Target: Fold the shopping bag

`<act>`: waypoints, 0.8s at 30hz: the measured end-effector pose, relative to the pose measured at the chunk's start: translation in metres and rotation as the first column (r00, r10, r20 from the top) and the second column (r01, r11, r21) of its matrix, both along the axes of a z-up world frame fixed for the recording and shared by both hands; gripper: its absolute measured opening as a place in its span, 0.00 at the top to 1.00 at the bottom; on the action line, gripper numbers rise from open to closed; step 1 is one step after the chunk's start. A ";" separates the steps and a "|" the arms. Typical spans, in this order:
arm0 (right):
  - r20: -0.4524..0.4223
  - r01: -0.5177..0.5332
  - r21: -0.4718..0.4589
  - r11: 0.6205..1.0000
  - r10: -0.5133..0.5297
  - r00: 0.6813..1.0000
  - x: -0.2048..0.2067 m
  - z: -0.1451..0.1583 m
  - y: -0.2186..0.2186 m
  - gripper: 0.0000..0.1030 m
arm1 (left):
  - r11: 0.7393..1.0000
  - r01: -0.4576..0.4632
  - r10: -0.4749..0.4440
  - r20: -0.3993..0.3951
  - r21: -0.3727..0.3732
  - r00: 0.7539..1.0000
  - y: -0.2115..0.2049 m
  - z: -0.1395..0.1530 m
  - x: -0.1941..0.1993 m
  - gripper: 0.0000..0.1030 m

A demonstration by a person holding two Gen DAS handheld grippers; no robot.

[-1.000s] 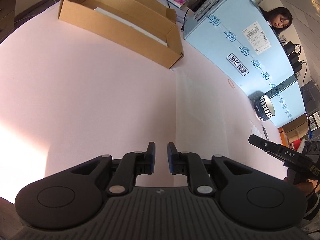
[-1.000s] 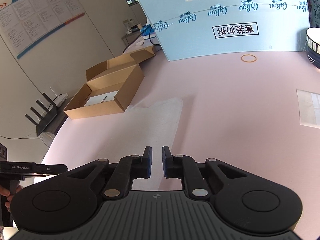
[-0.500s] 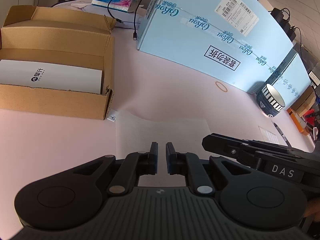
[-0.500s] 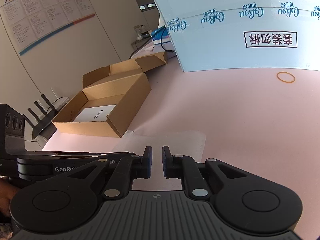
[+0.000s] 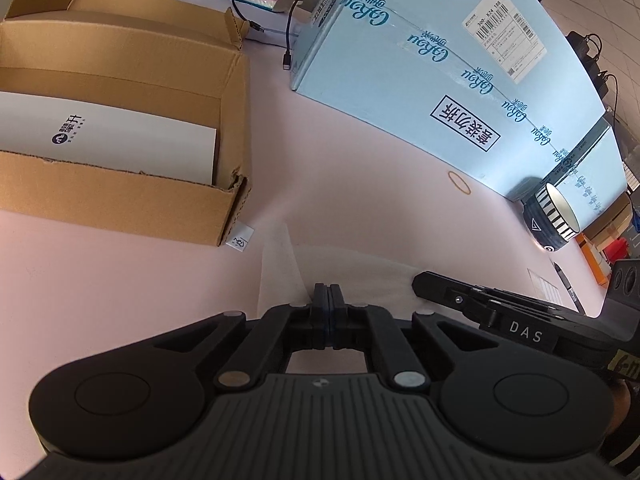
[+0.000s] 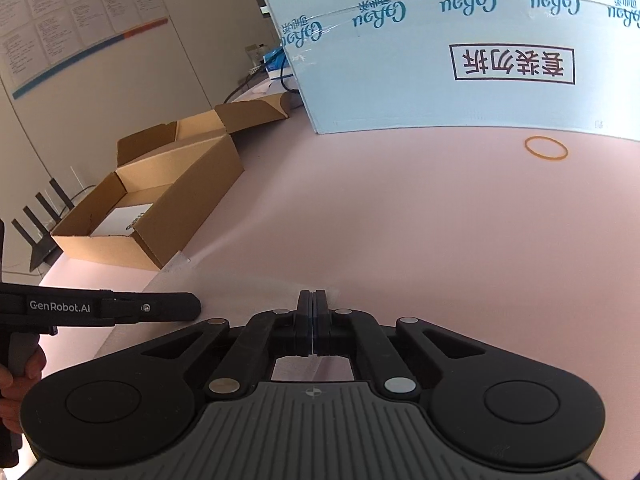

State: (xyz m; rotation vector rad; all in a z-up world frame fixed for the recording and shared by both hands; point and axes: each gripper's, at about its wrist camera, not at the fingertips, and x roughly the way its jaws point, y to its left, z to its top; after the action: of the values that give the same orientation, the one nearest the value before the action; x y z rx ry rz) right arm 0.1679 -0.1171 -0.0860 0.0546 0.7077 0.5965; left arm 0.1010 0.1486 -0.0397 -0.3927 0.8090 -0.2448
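Observation:
A thin, pale, see-through shopping bag [image 5: 360, 276] lies flat on the pink table [image 5: 340, 160]. My left gripper [image 5: 328, 292] stands at the bag's near left edge. Its jaws are closing and the pads meet on the bag's edge, which rises in a small fold towards them. My right gripper [image 6: 312, 296] stands at the near right corner of the bag [image 6: 240, 284], its jaws also closing with the pads pressed together on the film. Each view shows the other gripper from the side: the right gripper [image 5: 420, 280] in the left wrist view, the left gripper [image 6: 192, 306] in the right wrist view.
An open cardboard box [image 5: 120, 200] holding a white sheet sits just left of the bag. A big light-blue carton [image 5: 440, 80] lines the far side. In front of it lie a rubber band [image 5: 459, 181] and a striped bowl [image 5: 552, 216]. A small white tag [image 5: 240, 239] lies by the box corner.
Both grippers have swung in over the bag, come down to its near edge and gone from slightly open to shut. They now sit side by side.

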 end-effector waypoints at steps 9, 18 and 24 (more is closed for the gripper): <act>-0.013 -0.066 0.028 0.997 0.067 0.998 0.007 -0.003 -0.010 1.00 | 0.980 0.189 -0.175 0.192 -0.058 0.966 -0.042 0.054 -0.066 0.98; 0.023 -0.119 -0.054 0.991 0.121 0.992 0.004 0.001 -0.002 1.00 | 0.962 0.262 -0.271 0.122 0.082 0.955 -0.095 0.021 -0.110 0.98; 0.023 -0.123 -0.084 0.989 0.125 0.992 0.004 0.002 0.003 1.00 | 0.960 0.266 -0.273 0.096 0.083 0.957 -0.092 0.013 -0.125 0.98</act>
State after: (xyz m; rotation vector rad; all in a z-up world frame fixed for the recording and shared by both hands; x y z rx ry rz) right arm 0.1721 -0.1144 -0.0839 -0.0750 0.7106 0.6853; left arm -0.0242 0.0567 -0.0263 -0.2007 0.7630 -0.4871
